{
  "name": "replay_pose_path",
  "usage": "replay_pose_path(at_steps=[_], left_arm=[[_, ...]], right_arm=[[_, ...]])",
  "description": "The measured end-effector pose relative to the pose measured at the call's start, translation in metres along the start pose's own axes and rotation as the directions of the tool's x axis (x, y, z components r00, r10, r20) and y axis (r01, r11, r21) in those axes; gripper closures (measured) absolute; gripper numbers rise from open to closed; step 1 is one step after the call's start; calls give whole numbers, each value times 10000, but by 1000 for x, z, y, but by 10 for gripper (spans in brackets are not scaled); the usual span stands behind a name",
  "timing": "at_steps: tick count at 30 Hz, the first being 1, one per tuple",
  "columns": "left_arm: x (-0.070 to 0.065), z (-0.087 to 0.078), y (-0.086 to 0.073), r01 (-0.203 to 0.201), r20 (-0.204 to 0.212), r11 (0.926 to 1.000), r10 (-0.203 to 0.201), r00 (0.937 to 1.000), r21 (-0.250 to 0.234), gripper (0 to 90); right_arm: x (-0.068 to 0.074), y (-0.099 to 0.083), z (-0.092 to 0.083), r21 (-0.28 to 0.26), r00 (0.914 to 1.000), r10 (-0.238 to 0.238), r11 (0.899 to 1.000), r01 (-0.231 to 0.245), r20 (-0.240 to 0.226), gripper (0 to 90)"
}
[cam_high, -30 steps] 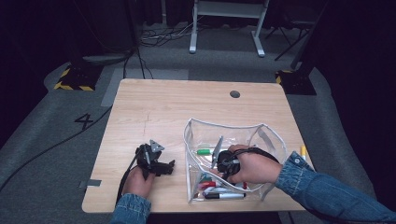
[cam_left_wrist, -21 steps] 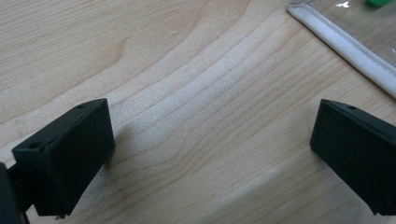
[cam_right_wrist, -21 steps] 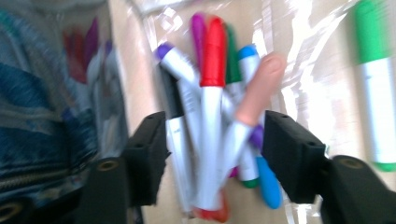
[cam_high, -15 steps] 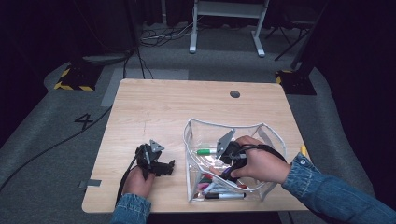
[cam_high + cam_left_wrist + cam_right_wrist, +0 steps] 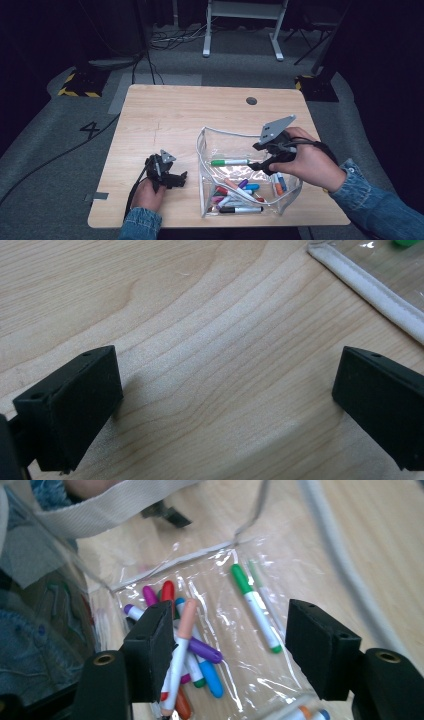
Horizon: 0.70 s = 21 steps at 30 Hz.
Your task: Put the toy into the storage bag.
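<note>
Beneath the right gripper (image 5: 257,165), jaws just sprung apart and empty, a clear pouch (image 5: 210,142) lies on the wooden table (image 5: 190,110); the left gripper (image 5: 181,177) rests released nearby, grey carpet (image 5: 60,145) beyond.

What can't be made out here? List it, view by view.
- High view: the markers in the clear pouch overlap, so their count is unclear; the right gripper and hand cover some.
- Left gripper view: the frame edge cuts off most of the pouch.
- Right gripper view: marker print is too blurred to read.

Wooden table (image 5: 175,115), grey carpet (image 5: 60,150)
</note>
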<state>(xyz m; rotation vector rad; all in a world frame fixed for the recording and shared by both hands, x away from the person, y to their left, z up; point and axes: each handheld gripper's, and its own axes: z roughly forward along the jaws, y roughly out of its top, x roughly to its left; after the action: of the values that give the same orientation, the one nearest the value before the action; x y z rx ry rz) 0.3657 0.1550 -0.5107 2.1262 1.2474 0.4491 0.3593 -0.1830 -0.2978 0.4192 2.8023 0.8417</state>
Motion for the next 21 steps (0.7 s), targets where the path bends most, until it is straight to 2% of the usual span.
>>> replay_pose_path(at_steps=[5, 7, 9, 13, 14, 15, 18, 21], left_arm=[[0, 0, 0, 17, 1, 10000, -17, 10000, 1, 0], [0, 0, 0, 18, -1, 10000, -18, 10000, -3, 0], [0, 0, 0, 19, -2, 10000, -19, 10000, -1, 0], [0, 0, 0, 17, -1, 10000, -17, 10000, 0, 0], [0, 0, 0, 17, -1, 10000, -17, 10000, 0, 0], [0, 0, 0, 26, -2, 10000, -26, 10000, 12, 0], [0, 0, 0, 36, -2, 10000, -36, 10000, 9, 0], [0, 0, 0, 25, 4, 10000, -25, 10000, -1, 0]], right_arm=[[-12, -12, -27, -390, 9961, 711, 9968, -691, 531, 380], [-13, -15, -30, -422, 9951, 797, 9961, -773, 592, 379], [-20, -25, -42, -598, 9888, 1261, 9908, -1215, 801, 382], [-29, -38, -56, -906, 9785, 1769, 9817, -1676, 1061, 389], [-29, -38, -56, -906, 9785, 1769, 9817, -1676, 1061, 389], [-34, -46, -63, -1012, 9708, 2087, 9751, -1973, 1182, 391], [-40, -58, -69, -1083, 9598, 2476, 9661, -2342, 1327, 397], [-48, -73, -75, -1227, 9435, 2949, 9527, -2781, 1513, 406]])
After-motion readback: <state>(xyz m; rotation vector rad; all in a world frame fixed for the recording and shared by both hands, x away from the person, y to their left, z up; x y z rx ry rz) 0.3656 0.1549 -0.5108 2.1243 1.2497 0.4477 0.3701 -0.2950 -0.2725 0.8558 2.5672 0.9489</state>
